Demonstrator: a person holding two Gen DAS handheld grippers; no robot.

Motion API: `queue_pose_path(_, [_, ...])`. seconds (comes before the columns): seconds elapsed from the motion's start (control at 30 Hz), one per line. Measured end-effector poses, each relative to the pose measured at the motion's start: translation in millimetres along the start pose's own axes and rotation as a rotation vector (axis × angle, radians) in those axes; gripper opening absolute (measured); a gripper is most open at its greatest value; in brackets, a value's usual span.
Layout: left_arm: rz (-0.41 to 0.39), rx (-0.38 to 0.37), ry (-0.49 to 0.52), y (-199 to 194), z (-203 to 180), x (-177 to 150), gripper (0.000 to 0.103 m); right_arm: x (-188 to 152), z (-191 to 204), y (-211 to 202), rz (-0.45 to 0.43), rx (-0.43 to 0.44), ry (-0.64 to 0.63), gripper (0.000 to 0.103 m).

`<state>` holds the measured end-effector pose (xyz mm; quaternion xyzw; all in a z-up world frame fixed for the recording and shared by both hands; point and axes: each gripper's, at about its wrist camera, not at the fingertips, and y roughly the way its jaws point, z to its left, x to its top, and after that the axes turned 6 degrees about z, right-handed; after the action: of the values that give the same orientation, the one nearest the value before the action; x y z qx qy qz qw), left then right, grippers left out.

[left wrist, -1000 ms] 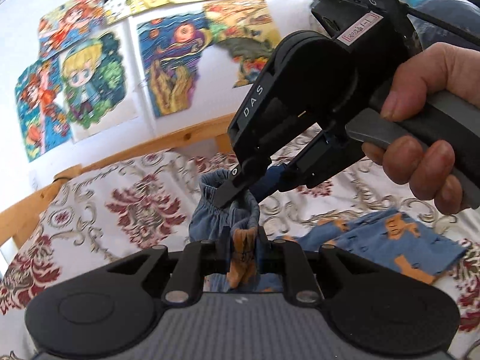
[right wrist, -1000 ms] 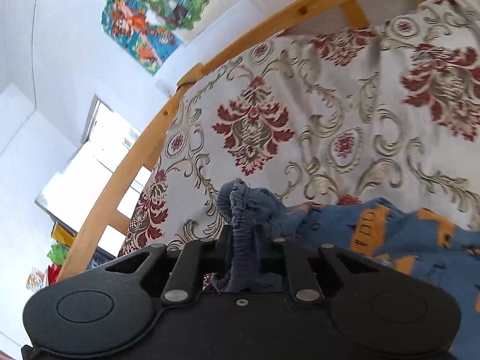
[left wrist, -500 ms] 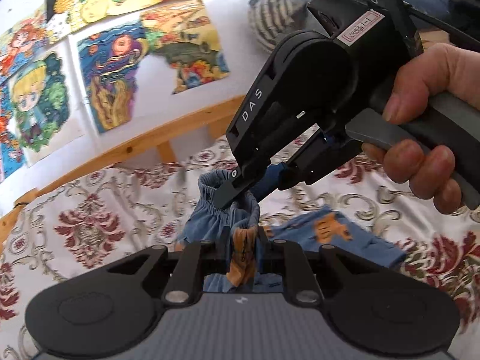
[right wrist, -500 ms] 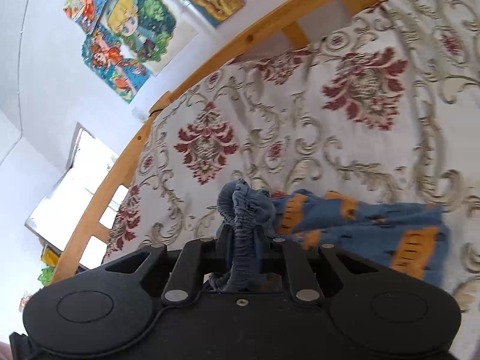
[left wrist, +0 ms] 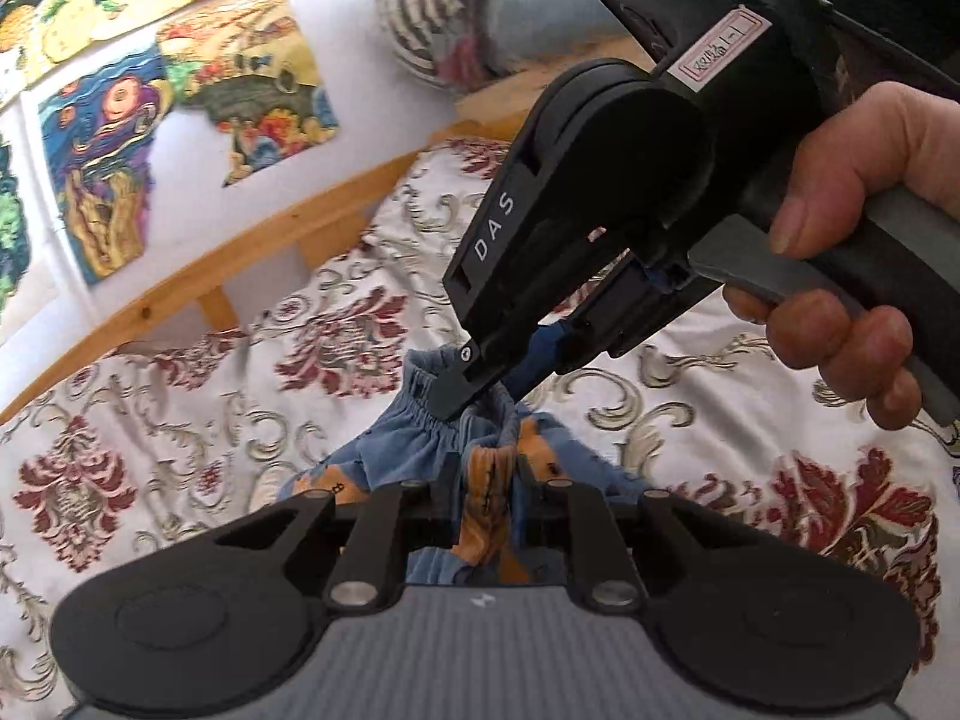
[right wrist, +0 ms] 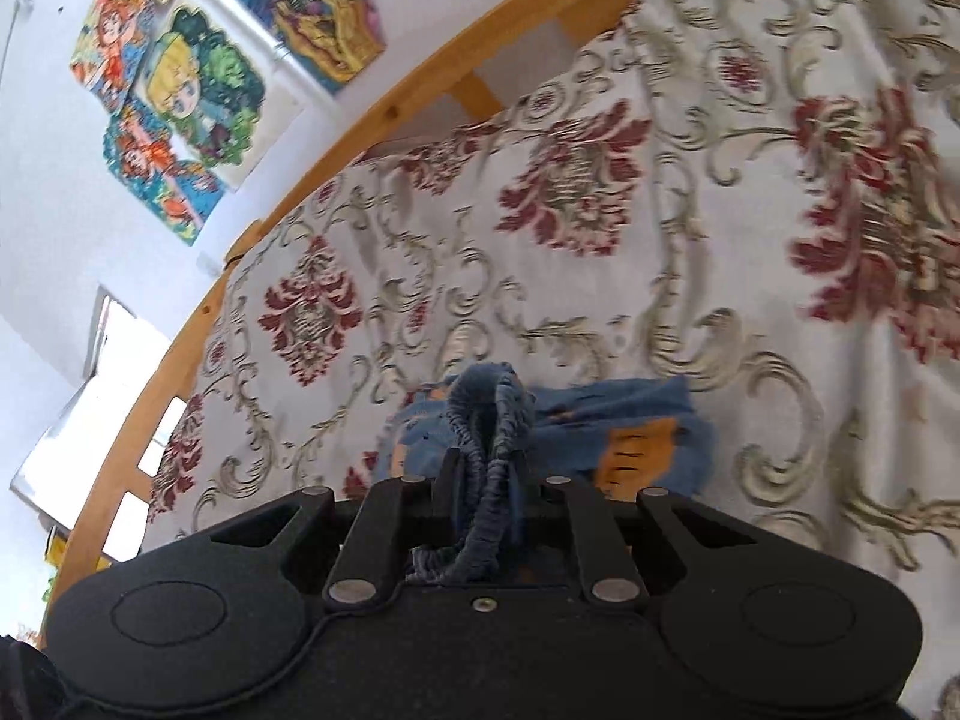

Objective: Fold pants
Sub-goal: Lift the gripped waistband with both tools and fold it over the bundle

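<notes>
Left gripper (left wrist: 485, 477) is clamped on the pants (left wrist: 420, 447), pinching a fold of blue fabric with an orange print patch between its fingers. Right gripper (left wrist: 480, 396) shows in the left wrist view too, coming in from upper right, held by a hand (left wrist: 852, 252) around its grey handle; its tip bites the gathered elastic waistband just above the left gripper's hold. The two grips sit very near each other on the same bunched waistband.

Right wrist view: right gripper (right wrist: 487, 480) is closed tight on the pants (right wrist: 630, 420), a thick roll of blue elastic waistband squeezed between the fingers and poking up past the tips. Rest of the pants trails off to the right behind it, blue with orange shapes, lying crumpled on the bedspread (right wrist: 600, 210). Slightly blurred there.

Pants are small, blue, patterned, waist end gathered up at both grippers, the remainder lying low on the bed. Whether the lower part fully touches the cover cannot be told in the left view.

Bedspread is cream with dark red floral medallions and tan scrolls. Wooden bed rail (left wrist: 198, 276) runs along the far edge. Colourful drawings (left wrist: 102, 162) are stuck on the white wall behind. A striped bundle (left wrist: 432, 18) sits up by the wall. Window (right wrist: 78, 420) at left in the right wrist view.
</notes>
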<state>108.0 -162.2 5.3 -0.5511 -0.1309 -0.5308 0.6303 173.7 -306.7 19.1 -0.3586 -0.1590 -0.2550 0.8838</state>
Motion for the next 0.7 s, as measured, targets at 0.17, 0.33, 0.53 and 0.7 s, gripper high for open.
queue_pose_path(0.17, [0.013,-0.055,0.026,13,-14,4,0.017,-8,-22,-9,-0.024,-0.044,0.020,0.015])
queue_pose_path(0.33, [0.060,-0.092,0.033,26,-22,2,0.018,-19,-38,-4,-0.024,-0.072,0.035,0.015])
queue_pose_path(0.53, [0.103,-0.135,-0.007,31,-18,2,0.021,-26,-45,0,-0.021,-0.072,0.024,0.017])
queue_pose_path(0.7, [0.115,-0.172,-0.054,27,-9,4,0.031,-27,-48,0,-0.024,-0.072,0.020,0.021])
